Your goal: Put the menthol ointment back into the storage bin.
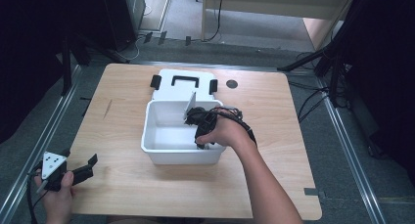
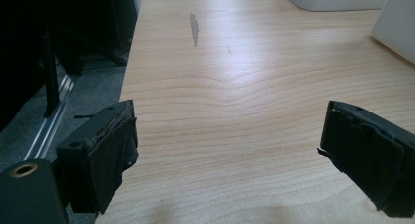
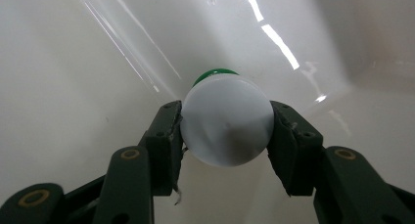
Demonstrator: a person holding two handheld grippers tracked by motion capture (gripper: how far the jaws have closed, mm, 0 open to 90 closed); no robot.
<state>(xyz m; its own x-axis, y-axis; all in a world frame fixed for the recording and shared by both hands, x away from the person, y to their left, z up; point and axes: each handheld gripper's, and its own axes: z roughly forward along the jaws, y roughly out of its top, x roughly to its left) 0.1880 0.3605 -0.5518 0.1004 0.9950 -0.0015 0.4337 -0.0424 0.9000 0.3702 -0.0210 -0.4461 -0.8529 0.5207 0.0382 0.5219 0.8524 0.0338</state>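
My right gripper (image 3: 226, 128) is shut on a white round-bodied bottle (image 3: 222, 114) with a green cap at its far end. Both pads press on its sides, and it hangs close above the glossy white floor of a bin (image 3: 73, 87). From the high view, the right gripper (image 1: 200, 142) reaches down inside the white bin (image 1: 155, 145) at its right side, with the hand covering it. Over the table's front left corner my left gripper (image 1: 80, 157) stays open. Between its jaws (image 2: 230, 126) lies only bare wood.
The bin's white lid (image 1: 183, 89) with black handle and latches lies flat behind it. A small black disc (image 1: 232, 83) sits on the table (image 1: 274, 136) at the back right. Dark stands and cables surround the table.
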